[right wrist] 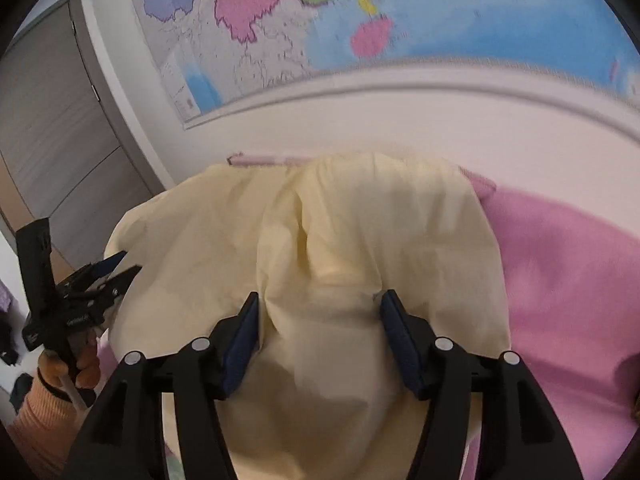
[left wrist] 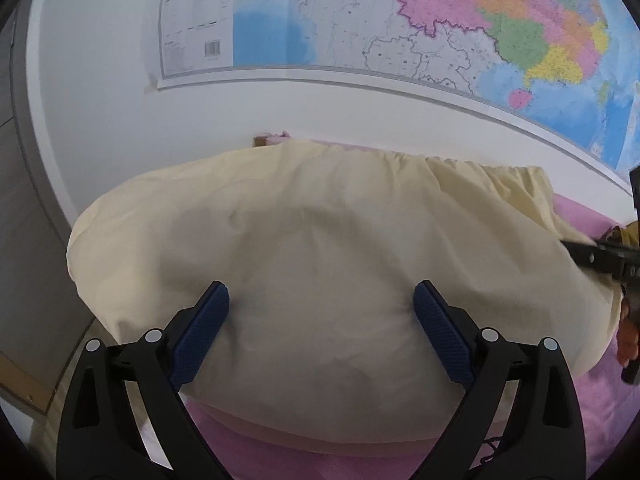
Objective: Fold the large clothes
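Observation:
A large pale yellow garment [left wrist: 320, 240] lies spread on a pink surface [left wrist: 600, 400]; it also shows in the right wrist view [right wrist: 360, 220]. My left gripper [left wrist: 321, 294] is open, its blue pads just over the cloth's near part. My right gripper [right wrist: 319, 304] is open, its pads either side of a raised fold of the garment, with no grip on it. The right gripper shows at the right edge of the left wrist view [left wrist: 608, 258]. The left gripper shows at the left of the right wrist view [right wrist: 120, 266], at the cloth's left edge.
A white wall with a large coloured map [left wrist: 440, 32] stands right behind the surface. A grey door [right wrist: 52, 140] is at the left. The pink cover [right wrist: 568, 280] extends bare to the right of the garment.

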A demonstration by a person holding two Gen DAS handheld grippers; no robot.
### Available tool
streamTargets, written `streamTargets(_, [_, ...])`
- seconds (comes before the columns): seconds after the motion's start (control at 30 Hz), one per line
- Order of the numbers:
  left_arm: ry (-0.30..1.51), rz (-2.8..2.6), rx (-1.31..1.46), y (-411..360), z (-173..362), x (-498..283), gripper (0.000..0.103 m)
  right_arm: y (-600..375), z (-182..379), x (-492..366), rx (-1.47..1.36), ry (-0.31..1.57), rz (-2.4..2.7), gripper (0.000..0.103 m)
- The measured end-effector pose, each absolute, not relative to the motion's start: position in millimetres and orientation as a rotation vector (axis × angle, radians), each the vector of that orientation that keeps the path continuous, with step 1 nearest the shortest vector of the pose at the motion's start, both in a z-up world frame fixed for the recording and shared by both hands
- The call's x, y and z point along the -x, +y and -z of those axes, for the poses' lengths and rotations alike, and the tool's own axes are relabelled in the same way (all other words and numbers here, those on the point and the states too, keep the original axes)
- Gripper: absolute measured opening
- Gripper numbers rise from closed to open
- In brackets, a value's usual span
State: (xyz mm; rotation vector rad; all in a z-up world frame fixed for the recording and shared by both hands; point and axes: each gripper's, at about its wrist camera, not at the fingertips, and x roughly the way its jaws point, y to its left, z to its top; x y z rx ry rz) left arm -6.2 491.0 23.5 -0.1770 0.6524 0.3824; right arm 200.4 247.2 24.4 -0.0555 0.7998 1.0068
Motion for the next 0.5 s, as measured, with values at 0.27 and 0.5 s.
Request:
streamTargets(0.27, [0.617, -0.414, 0.104, 453, -39, 19, 0.092, 215, -69, -161, 0.039, 0.671, -1.055, 0.060])
streamTargets(0.5, [0.637, -0.388, 0.102, 437, -32, 14, 0.093, 247, -53, -132, 0.238, 0.668, -1.076, 0.060])
